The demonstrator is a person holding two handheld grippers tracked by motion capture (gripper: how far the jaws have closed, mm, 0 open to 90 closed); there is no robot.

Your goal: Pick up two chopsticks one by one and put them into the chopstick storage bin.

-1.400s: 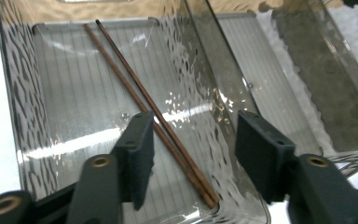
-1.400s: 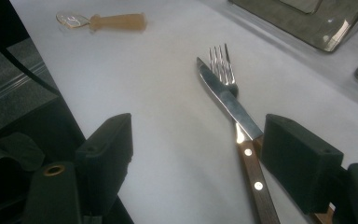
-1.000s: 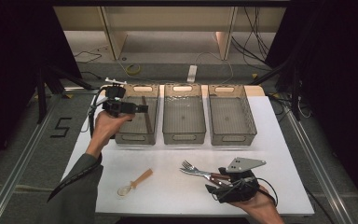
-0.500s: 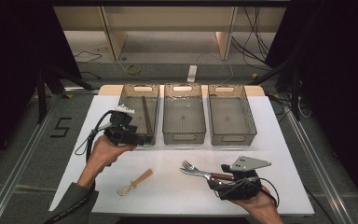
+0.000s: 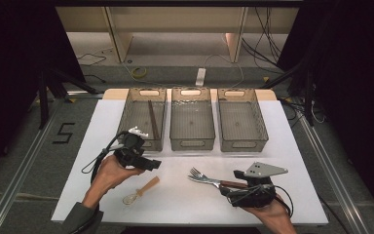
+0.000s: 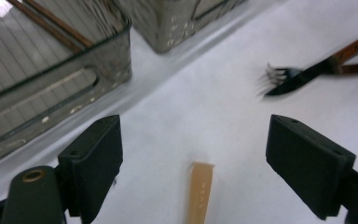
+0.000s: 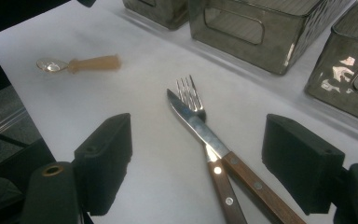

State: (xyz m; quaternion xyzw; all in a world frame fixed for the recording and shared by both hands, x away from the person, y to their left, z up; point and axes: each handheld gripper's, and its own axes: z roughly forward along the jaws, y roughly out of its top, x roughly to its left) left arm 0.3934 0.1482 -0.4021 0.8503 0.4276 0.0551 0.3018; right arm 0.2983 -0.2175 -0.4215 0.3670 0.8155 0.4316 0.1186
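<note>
A small spoon (image 5: pixel 141 190) with a light wooden handle lies on the white table left of centre. My left gripper (image 5: pixel 155 165) hovers just above and behind it, open; its jaws have just been opening, and in the left gripper view (image 6: pixel 193 140) the spoon handle (image 6: pixel 200 191) lies on the table below the gap, untouched. A fork (image 5: pixel 197 173) and a knife (image 5: pixel 207 181) with brown handles lie crossed right of centre. My right gripper (image 5: pixel 226 184) rests open at their handle ends; in the right gripper view (image 7: pixel 198 140) the knife (image 7: pixel 191 119) and fork (image 7: pixel 188 93) lie between the jaws, ungripped.
Three grey mesh bins stand in a row at the back: left (image 5: pixel 143 142), middle (image 5: pixel 192 142), right (image 5: pixel 243 144). A brown stick (image 5: pixel 152 119) lies in the left bin. The table's near edge is close behind both hands.
The left hand has come back from over the left bin, toward the near side and down, to just above the spoon. The right hand has stayed put.
</note>
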